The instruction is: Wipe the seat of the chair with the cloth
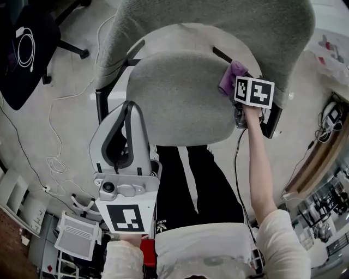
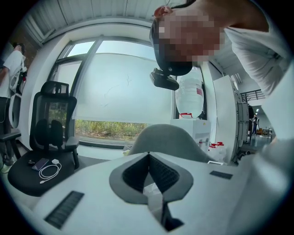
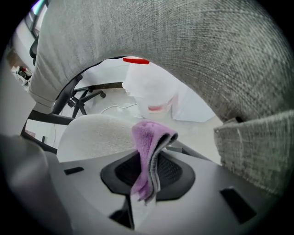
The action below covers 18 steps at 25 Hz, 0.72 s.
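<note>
Pinching the cloth (image 3: 148, 153) by one fold, your right gripper (image 1: 238, 86) risked losing it dragging across the seat (image 1: 180, 101); left gripper (image 2: 149, 159) sat closed, empty.

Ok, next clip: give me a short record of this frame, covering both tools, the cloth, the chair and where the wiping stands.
Right tool: shut on the purple cloth, at the rear right of the seat, close to the backrest
Left tool: shut, empty, held in front of the seat's left side
Cloth: folded, sticking out between the jaws
Seat: grey fabric
Contact: cannot tell whether the cloth touches the seat
</note>
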Available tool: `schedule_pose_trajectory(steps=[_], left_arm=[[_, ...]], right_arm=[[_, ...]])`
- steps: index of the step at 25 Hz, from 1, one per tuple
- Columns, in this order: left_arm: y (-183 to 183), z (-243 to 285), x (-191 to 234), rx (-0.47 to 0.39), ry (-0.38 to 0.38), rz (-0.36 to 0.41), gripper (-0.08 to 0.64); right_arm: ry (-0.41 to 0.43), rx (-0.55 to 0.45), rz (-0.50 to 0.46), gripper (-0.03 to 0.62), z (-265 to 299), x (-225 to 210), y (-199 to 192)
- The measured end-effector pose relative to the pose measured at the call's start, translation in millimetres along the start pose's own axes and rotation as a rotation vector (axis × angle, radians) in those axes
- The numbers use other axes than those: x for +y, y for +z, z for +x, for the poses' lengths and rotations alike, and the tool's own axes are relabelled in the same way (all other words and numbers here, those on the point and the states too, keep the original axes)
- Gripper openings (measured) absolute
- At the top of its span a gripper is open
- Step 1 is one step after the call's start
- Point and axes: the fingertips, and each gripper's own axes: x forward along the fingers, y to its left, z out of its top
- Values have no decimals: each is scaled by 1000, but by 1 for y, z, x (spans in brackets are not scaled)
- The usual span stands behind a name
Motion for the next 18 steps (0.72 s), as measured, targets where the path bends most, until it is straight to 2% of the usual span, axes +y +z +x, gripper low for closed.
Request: schedule_pose_trajectory(steps=[4,7,9,12,15,18], left_arm=[[-3,-8,13,0,31,-8,14],[-6,-14,25,1,57,-11,14],[-7,-18,34,-2,78,-8,14],[-7,-23,46,-6,112,4,13],[-7,-28,57,-13,143,6,14],[-7,-33,63,-13,153,7,13]], right_arm=[[58,-68,65,87,-18,13,8],[185,-146,118,87,-40,57,18],[295,-165,105,87,-47,105,18],[452,-124,32,87,-42,187,6],[615,-45,6,87,-32,265,-15],[703,-11,-12,87,-25,317,-29]])
